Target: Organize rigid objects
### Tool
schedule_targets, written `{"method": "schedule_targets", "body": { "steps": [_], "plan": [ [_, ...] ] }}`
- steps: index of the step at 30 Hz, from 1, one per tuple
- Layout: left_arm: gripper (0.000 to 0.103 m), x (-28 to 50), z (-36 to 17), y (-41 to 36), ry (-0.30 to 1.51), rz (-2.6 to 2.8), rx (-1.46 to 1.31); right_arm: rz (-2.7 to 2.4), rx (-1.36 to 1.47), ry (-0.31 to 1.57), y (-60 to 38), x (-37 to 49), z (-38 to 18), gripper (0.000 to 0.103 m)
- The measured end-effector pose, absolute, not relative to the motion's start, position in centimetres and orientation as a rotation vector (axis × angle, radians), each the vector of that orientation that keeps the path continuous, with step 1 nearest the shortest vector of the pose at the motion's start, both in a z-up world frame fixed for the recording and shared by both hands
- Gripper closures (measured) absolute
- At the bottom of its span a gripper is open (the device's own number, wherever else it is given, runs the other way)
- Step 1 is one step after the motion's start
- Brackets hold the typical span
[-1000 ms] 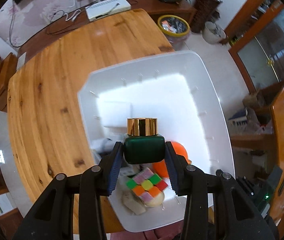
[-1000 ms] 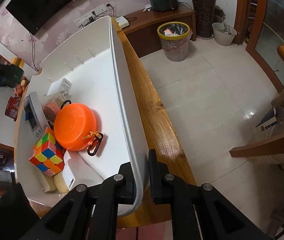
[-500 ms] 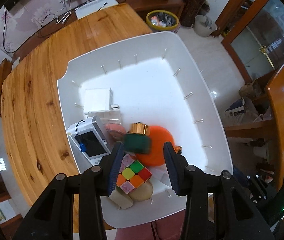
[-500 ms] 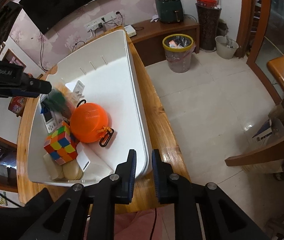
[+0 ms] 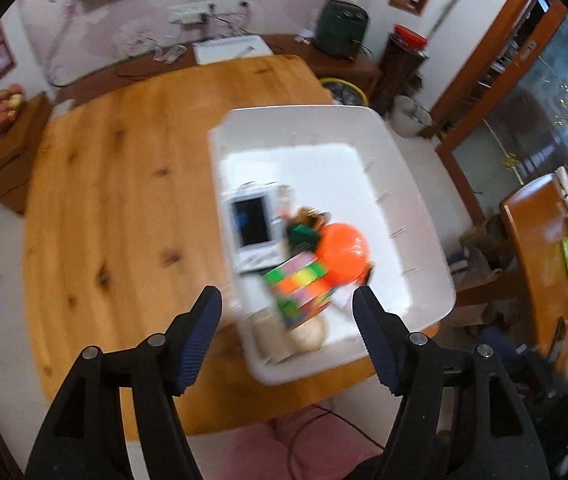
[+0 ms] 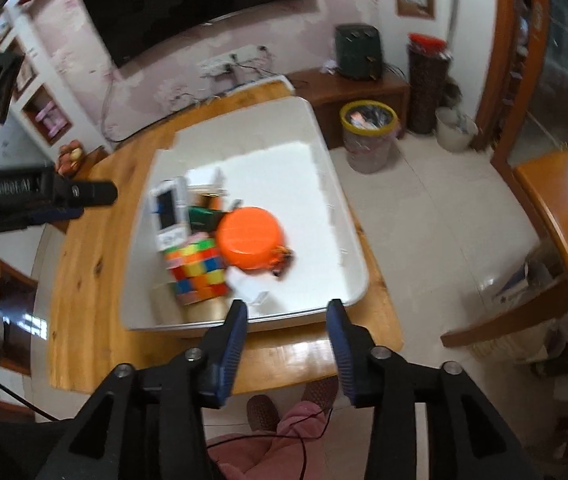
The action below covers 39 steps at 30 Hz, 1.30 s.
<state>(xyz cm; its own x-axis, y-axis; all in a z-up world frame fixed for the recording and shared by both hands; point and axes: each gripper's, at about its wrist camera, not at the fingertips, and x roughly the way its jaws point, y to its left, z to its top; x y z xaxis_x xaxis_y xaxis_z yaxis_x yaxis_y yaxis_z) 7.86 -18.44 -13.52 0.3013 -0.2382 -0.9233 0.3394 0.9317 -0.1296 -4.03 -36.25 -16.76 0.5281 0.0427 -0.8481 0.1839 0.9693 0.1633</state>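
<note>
**White bin loaded, both claws hanging empty above it**

Orange is catching our eye first in the left wrist view: the orange round case (image 5: pixel 343 251) is sitting in the white bin (image 5: pixel 424 200), touching the colour cube (image 5: pixel 300 288), with the green bottle (image 5: pixel 300 234) lying just behind them beside the white handheld device (image 5: pixel 253 229). We are seeing the left gripper (image 5: pixel 287 312) spread wide and holding nothing, the bin's near rim lying ahead of and below it.

Switching to the right wrist view, we are looking at the right gripper (image 6: pixel 287 322) parted too, empty, hovering above the bin's near edge (image 6: pixel 284 316). Motion blur is softening everything. We are judging the right claw nearer the bin rim, the wooden table (image 6: pixel 96 240) bare on the left.
</note>
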Motion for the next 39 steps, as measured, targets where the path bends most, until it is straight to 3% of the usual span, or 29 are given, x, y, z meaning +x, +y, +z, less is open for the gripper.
{"method": "schedule_targets", "body": {
  "steps": [1,5,8,21,24,27,32,39],
  "plan": [
    [0.031,6.9,-13.0,-17.2,1.185,-0.367,0.096,-0.071,0.233,1.004,-35.4,-4.1,-16.0,0.038],
    [0.031,4.7,-11.4,-13.5,1.139,-0.305,0.067,0.011,0.204,0.987,-32.2,-4.2,-13.3,0.032],
    [0.031,3.1,-9.8,-10.4,1.078,-0.238,0.018,0.02,0.116,0.949,-29.3,-4.5,-11.0,0.02],
    [0.018,-2.0,-3.9,-4.4,0.802,0.027,-0.07,0.088,0.081,0.71,-24.1,-7.4,-2.5,0.015],
    [0.011,-2.7,-2.8,-5.1,0.74,0.062,-0.046,0.077,0.054,0.618,-24.2,-7.9,-1.2,0.004],
    [0.003,-3.3,-1.6,-6.0,0.669,0.062,-0.039,0.065,0.077,0.584,-25.0,-8.0,0.0,0.002],
    [0.002,-5.2,-0.3,-6.4,0.49,0.119,-0.061,0.025,0.098,0.52,-26.4,-8.4,0.3,0.0],
    [0.001,-5.3,-0.3,-6.8,0.434,0.085,-0.052,0.036,0.093,0.501,-27.0,-9.0,0.3,0.0]
  ]
}}
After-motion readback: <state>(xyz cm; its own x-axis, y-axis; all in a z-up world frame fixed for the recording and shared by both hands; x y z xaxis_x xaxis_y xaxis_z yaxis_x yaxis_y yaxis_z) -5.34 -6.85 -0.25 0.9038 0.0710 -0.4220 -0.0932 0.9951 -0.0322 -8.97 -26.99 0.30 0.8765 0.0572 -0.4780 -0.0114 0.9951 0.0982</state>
